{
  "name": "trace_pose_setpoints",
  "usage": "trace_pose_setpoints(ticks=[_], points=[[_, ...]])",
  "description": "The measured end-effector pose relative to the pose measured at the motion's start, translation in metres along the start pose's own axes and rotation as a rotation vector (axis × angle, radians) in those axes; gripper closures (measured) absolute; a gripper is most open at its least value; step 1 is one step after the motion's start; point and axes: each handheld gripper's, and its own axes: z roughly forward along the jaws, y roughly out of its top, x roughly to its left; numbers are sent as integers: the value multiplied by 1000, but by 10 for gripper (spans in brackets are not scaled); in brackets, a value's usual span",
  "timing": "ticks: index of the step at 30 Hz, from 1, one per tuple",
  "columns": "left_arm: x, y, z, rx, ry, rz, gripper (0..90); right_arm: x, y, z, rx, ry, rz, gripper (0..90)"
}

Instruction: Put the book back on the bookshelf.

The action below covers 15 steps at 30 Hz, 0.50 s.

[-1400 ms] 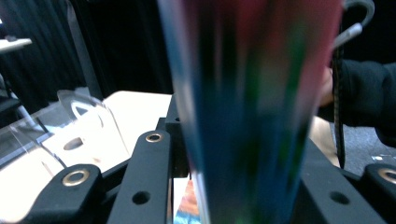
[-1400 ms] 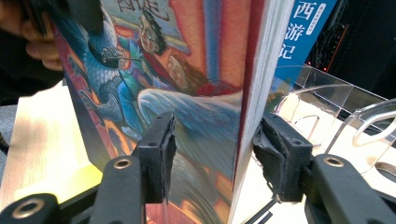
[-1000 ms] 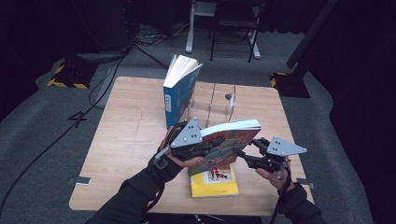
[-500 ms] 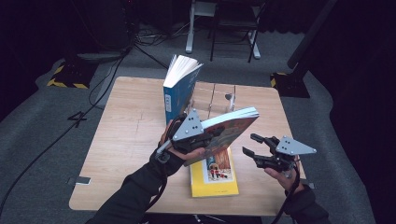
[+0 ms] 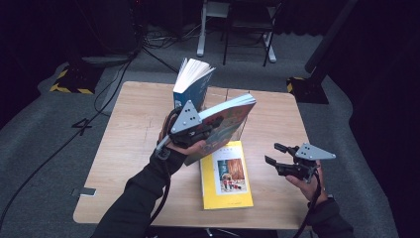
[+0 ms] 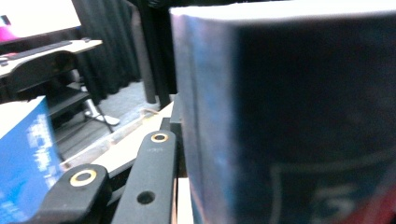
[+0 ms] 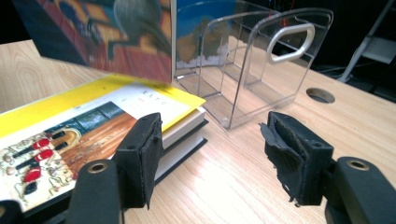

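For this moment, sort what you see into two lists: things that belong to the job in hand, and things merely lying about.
In the job:
- colourful book, raised and clamped in the left gripper
- clear file rack
- blue book standing on the table
- yellow book, lying flat
- right gripper, jaws just opened, nothing between them

Lying about:
- floor cables
- chair legs

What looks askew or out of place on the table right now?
Nothing is spilled or damaged. The blue book stands in the clear rack with its pages fanned open at the top. The colourful book is tilted in mid-air, clamped by the left gripper. The yellow book lies flat on the table.
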Motion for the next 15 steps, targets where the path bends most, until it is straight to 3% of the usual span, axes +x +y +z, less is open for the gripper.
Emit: trace_pose_setpoints(ticks=[2, 7, 15], points=[[3, 0, -1, -1, 16, 0, 732, -1, 0, 0, 4, -4, 0, 373], [24, -1, -4, 16, 106, -21, 733, -3, -2, 2, 16, 3, 12, 370], [44, -4, 4, 42, 178, -35, 732, -3, -3, 4, 25, 2, 12, 369]])
